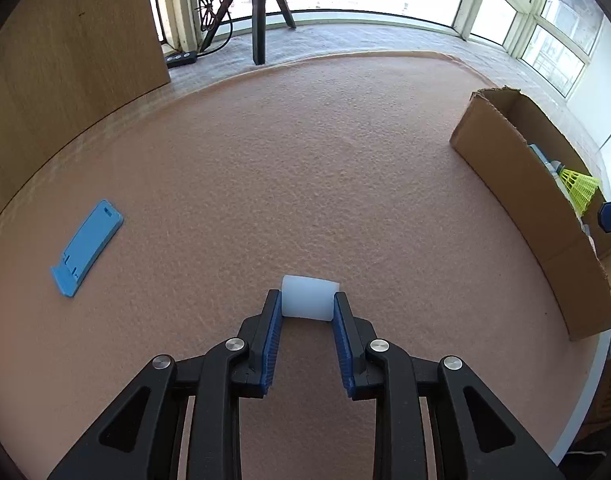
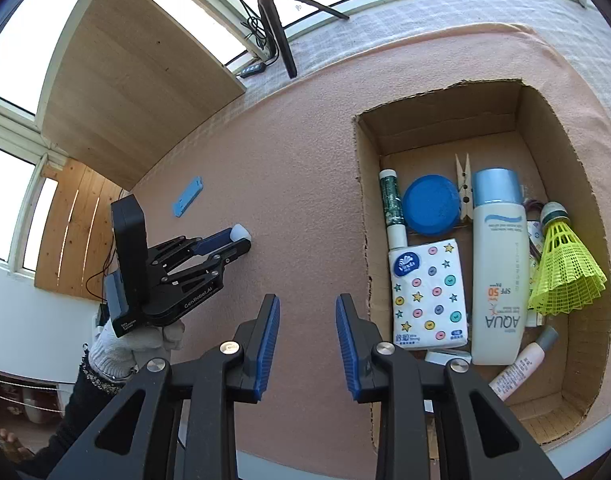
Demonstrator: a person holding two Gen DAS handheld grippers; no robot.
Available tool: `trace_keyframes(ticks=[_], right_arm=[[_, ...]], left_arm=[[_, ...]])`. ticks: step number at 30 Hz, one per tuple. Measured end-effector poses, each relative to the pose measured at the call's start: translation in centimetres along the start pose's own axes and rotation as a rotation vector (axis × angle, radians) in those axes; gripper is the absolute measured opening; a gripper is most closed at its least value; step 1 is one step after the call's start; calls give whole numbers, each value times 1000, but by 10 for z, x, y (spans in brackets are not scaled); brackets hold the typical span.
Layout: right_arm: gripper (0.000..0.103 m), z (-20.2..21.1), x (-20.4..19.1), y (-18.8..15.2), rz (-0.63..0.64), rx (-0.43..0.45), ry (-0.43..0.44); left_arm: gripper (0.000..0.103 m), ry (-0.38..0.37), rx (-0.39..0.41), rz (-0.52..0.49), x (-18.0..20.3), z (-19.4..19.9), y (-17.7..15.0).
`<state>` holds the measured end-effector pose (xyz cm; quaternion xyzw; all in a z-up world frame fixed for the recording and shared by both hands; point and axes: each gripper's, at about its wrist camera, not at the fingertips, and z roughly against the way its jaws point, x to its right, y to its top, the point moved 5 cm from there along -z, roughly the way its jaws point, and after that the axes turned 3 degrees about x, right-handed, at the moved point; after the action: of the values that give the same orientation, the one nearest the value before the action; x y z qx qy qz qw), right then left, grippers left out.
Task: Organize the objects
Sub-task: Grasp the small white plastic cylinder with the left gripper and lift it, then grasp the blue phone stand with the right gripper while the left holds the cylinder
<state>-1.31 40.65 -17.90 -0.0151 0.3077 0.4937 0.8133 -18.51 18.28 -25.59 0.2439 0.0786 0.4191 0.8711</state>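
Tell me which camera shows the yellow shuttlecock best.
The right wrist view: the shuttlecock lies fully visible from above inside the cardboard box, beside a sunscreen bottle. The left wrist view catches only part of it over the box wall at the frame's right edge.

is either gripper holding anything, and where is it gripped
The left gripper holds a white cylinder by its two flat ends, between its fingers. The right gripper holds nothing.

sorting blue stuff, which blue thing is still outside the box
The flat blue clip, lying alone on the pink mat; the round blue lid already sits in the cardboard box.
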Motion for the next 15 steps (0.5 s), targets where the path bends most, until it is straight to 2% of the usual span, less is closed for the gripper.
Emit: trace_keyframes(ticks=[4, 6, 10, 15], right_arm=[[27, -40, -45, 18, 101, -30, 21], [27, -58, -65, 25, 138, -45, 39], [27, -97, -109, 31, 197, -85, 91], [27, -151, -161, 41, 291, -126, 83]], left_arm=[[27, 42, 10, 99, -36, 18, -29], [27, 88, 9, 122, -50, 28, -42], [27, 121, 12, 172, -72, 45, -64], [27, 155, 1, 232, -96, 63, -93]])
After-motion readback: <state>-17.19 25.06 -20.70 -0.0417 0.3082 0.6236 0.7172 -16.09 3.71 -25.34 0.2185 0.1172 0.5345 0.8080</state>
